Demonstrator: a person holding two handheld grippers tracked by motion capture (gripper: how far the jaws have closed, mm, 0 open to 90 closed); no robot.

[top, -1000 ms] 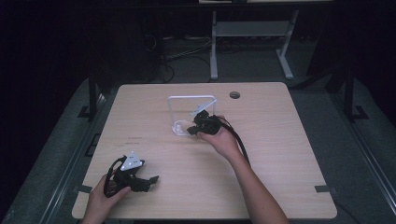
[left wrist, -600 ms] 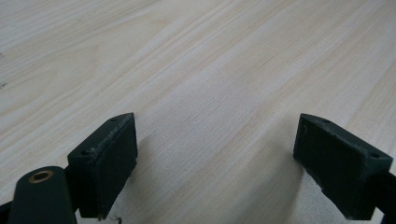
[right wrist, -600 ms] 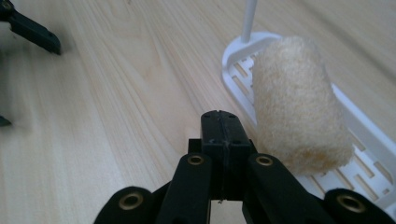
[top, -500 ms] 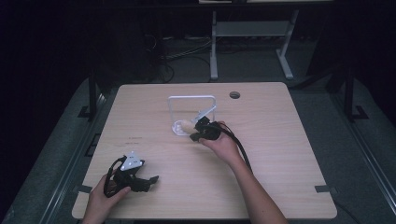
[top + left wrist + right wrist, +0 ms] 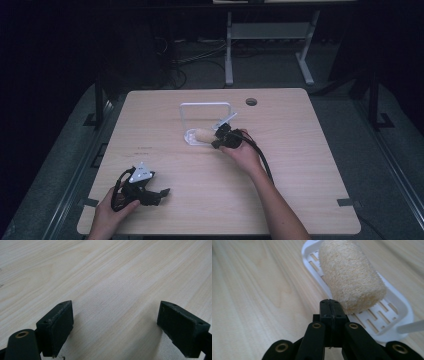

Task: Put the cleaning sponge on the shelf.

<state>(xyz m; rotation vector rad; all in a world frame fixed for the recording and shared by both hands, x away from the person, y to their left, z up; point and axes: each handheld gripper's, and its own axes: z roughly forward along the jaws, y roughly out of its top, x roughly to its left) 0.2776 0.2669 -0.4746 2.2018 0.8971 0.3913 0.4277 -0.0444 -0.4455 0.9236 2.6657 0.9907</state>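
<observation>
A tan loofah roll (image 5: 204,135) lies on a white slotted tray (image 5: 190,141) near the table's middle. My right gripper (image 5: 220,138) sits just right of the tray. In the right gripper view its jaws are pressed together with nothing between them, and the tips (image 5: 331,305) are just short of the end of the loofah roll (image 5: 350,275), which rests on the tray (image 5: 390,315). My left gripper (image 5: 161,193) rests at the near left of the table. Its jaws (image 5: 115,315) are open over bare wood.
A white upright frame (image 5: 205,105) stands just behind the tray. A round cable hole (image 5: 251,102) sits near the table's far edge. Dark floor, cables and a white stand (image 5: 267,32) lie beyond the table.
My right gripper has drawn back slightly toward the person and to the right, so the loofah roll now shows plainly on the tray. The left gripper has not moved.
</observation>
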